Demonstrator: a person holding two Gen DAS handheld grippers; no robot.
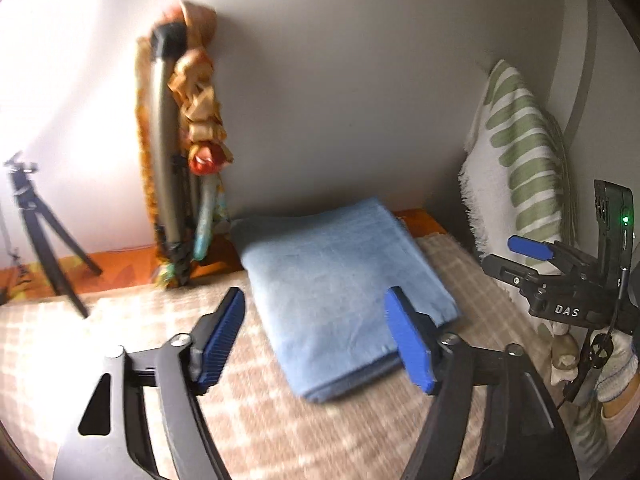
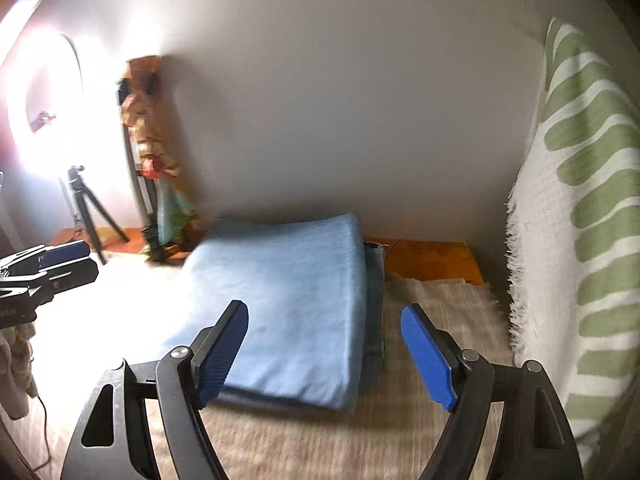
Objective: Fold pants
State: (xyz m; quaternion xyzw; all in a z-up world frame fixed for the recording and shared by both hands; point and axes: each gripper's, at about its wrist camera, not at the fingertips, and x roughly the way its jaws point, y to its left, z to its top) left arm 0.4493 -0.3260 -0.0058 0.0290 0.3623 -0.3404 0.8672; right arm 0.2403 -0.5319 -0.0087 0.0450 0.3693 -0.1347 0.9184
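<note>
On a beige checked blanket (image 1: 132, 344) lie the folded light-blue pants (image 1: 344, 292), a flat rectangular stack set close to the white wall (image 1: 340, 100). In the right wrist view a darker denim layer shows along the stack's right edge. An orange patterned sheet (image 2: 432, 260) is exposed between the blanket and the wall. Left of the pants, a closed tripod wrapped in orange and teal patterned cloth (image 1: 184, 148) leans upright against the wall; farther left stands a small black tripod (image 1: 36, 224), and in the right wrist view a lit ring light (image 2: 44, 108) glares above it. To the right, a white throw with green leaf-shaped stripes and a fringed edge (image 2: 580, 200) hangs vertically. The left gripper (image 1: 316, 340) has its blue-padded fingers (image 1: 224, 336) spread wide and holding nothing, framing the near left part of the stack. The right gripper (image 2: 324, 356) likewise has its fingers (image 2: 428, 356) released, framing the stack's near right corner. Whether either touches the fabric cannot be told; both views are motion-blurred.
</note>
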